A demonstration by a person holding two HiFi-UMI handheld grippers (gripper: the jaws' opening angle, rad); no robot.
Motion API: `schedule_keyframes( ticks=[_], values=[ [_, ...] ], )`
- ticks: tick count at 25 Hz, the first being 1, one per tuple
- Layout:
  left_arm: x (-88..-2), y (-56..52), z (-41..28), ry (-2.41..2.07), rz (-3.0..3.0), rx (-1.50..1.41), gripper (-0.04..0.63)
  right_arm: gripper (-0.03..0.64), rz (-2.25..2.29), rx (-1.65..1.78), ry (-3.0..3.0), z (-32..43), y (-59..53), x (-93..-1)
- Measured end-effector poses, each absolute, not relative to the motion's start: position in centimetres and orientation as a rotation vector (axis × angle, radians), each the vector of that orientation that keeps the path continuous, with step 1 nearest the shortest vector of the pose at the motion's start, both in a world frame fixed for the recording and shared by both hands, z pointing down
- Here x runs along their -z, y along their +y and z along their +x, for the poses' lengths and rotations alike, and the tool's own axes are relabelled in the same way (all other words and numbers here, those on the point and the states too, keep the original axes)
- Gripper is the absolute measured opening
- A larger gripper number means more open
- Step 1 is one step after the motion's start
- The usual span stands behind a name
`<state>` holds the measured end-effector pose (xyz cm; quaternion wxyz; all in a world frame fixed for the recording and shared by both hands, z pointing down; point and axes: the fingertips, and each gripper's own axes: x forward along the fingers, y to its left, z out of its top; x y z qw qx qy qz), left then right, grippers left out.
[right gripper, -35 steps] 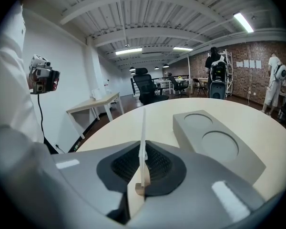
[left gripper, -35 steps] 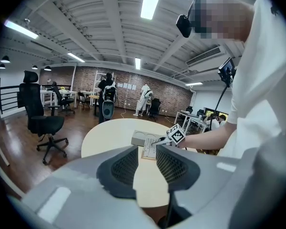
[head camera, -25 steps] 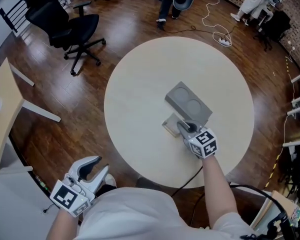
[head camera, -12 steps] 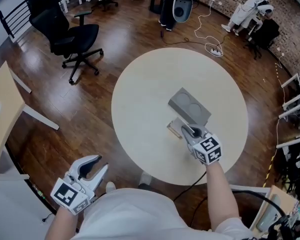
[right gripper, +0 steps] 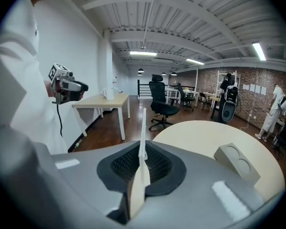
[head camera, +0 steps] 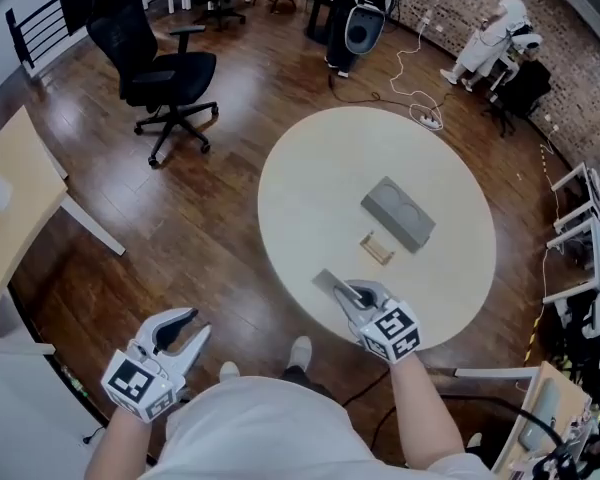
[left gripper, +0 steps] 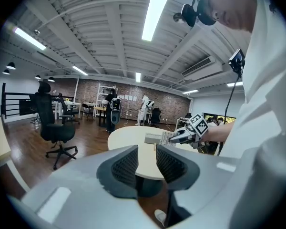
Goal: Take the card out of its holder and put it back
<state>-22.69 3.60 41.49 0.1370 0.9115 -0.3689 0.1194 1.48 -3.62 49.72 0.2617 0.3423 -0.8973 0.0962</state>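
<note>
Head view: the right gripper has pulled back to the near edge of the round beige table, jaws clamped on the thin grey card. A second ago it was right at the small wooden card holder. The holder sits mid-table, just beside the grey block with two round recesses. The left gripper hangs off the table as before.

Left gripper view: jaws apart by a moderate gap, nothing between them.

Right gripper view: the card is edge-on, pinched upright between closed jaws.
</note>
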Motion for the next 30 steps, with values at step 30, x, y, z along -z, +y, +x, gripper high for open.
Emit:
schedule_keyframes(
  ticks=[30],
  values=[
    [-43.2, 9.8, -30.6, -0.957, 2.664, -0.289, 0.121, 0.021, 0.879, -0.287, -2.512, -11.3, 11.4, -46.3]
  ],
)
